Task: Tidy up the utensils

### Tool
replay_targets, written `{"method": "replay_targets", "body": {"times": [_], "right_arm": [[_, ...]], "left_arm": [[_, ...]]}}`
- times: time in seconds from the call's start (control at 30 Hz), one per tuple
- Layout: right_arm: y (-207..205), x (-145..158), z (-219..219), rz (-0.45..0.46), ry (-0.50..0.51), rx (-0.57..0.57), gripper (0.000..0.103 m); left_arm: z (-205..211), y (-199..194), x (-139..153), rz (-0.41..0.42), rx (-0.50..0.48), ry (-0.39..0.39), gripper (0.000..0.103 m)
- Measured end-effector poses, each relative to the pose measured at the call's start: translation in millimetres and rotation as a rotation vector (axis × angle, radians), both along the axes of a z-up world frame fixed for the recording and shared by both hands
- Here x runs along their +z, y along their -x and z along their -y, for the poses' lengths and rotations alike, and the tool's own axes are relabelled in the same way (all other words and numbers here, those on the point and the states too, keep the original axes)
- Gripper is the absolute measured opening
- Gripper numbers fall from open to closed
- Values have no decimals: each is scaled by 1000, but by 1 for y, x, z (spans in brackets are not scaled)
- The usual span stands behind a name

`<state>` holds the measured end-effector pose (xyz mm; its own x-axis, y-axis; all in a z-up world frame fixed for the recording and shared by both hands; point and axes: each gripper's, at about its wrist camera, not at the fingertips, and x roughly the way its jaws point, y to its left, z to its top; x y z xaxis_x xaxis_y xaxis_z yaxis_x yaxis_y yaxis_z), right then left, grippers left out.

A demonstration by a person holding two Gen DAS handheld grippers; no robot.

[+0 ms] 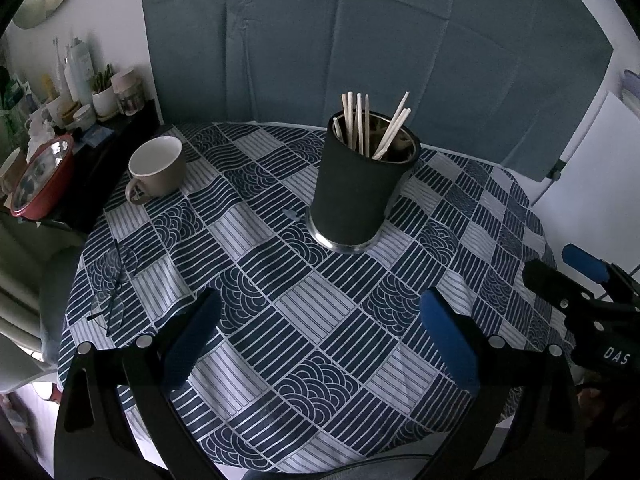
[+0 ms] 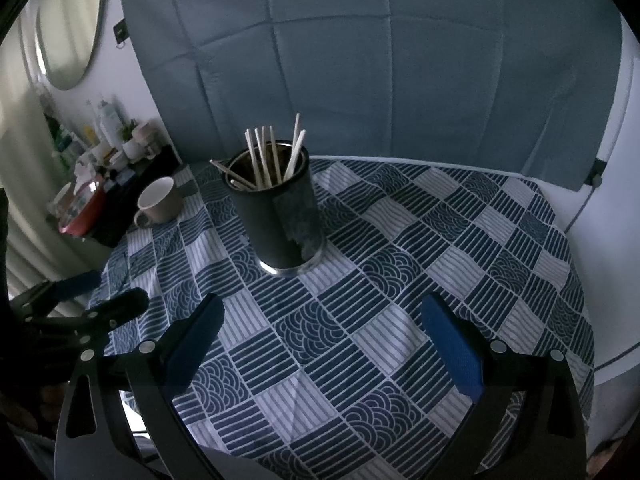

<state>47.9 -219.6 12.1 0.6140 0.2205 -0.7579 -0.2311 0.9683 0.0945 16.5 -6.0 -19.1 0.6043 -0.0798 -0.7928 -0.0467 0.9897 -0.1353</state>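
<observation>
Pale wooden chopsticks stand bundled in a tall black cylindrical holder with a polished metal base ring. Their upper ends project above the rim; most stand near upright, and two lean to the right in the left wrist view. In the right wrist view, the chopsticks fan out, with two lying low across the left rim of the holder.

The holder stands upright on a round table covered with a navy-and-white patchwork-print cloth, toward the far side of the surface. A beige ceramic mug with a white interior stands upright near the far-left edge of the table, well apart from the holder, handle toward the camera. A pair of thin-framed clear spectacles lies flat on the cloth near the left edge.

Left gripper: black frame, blue finger pads, jaws spread wide, nothing between them. It hangs above the near part of the cloth.

Right gripper: same construction, jaws spread wide, nothing held, also above the near part of the cloth. It shows at the right margin of the left wrist view.

A red bowl with a shiny metal interior sits on a dark side shelf left of the table.
</observation>
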Motion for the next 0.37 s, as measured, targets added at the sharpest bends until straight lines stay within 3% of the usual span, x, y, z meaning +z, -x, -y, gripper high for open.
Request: {"method": "replay_targets", "body": {"times": [0.37], "right_arm": [[0, 0, -1, -5, -3, -4, 95]], "left_arm": [[0, -2, -1, 1, -2, 6, 97]]}}
